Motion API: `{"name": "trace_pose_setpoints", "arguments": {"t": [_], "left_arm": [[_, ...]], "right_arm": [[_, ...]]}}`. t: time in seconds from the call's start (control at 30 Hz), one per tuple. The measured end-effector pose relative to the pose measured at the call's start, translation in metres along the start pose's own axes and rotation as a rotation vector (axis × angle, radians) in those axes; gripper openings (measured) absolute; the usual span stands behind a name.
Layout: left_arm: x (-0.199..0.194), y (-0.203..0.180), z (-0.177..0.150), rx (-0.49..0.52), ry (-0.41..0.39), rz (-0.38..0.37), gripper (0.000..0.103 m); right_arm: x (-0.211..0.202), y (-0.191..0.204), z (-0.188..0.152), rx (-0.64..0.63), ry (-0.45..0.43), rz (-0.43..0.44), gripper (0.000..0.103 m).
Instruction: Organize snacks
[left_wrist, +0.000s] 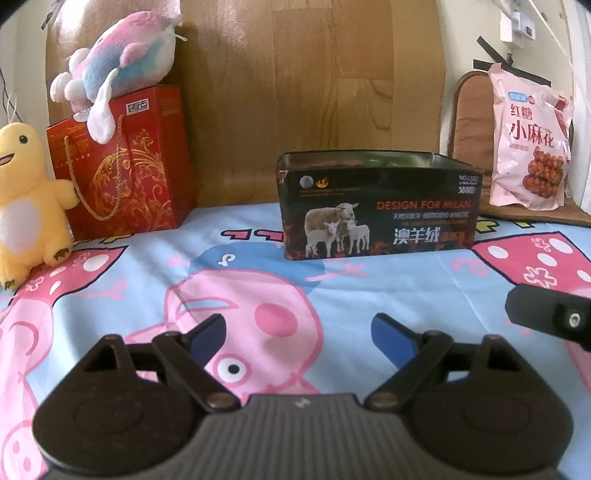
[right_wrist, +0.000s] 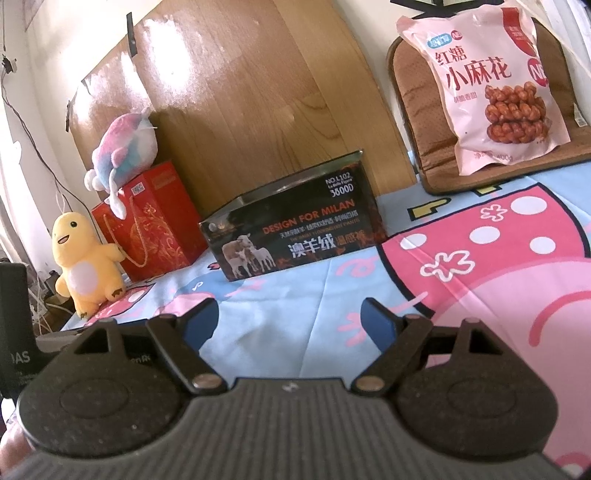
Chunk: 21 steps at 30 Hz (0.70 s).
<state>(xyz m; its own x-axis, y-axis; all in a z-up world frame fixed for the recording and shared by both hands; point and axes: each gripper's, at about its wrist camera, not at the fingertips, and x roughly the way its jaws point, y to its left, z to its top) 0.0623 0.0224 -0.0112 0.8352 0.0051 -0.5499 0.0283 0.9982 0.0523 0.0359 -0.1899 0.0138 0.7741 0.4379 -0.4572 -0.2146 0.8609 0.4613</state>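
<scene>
Left gripper (left_wrist: 298, 334) and right gripper (right_wrist: 289, 319): we find both with jaws apart, holding nothing, above the cartoon bedsheet (left_wrist: 406, 295). The pink snack bag (right_wrist: 491, 85) leans upright against a brown cushion (right_wrist: 410, 110), well apart from the open dark tin (left_wrist: 380, 206), probably its receptacle.

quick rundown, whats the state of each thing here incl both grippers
left gripper: open, empty
right gripper: open, empty
snack bag: sealed, upright, leaning on the chair cushion
dark tin box: lid off, upright on the cloth
red gift bag: upright
pastel plush: lying on the gift bag
yellow plush: sitting upright
</scene>
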Motion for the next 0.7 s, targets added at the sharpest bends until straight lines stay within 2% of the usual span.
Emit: {"name": "trace_pose_setpoints", "arguments": {"t": [0.7], "left_arm": [[-0.003, -0.0036, -0.001, 0.027, -0.018, -0.029, 0.089]], "right_arm": [[-0.001, -0.0008, -0.001, 0.007, -0.006, 0.008, 0.086]]}}
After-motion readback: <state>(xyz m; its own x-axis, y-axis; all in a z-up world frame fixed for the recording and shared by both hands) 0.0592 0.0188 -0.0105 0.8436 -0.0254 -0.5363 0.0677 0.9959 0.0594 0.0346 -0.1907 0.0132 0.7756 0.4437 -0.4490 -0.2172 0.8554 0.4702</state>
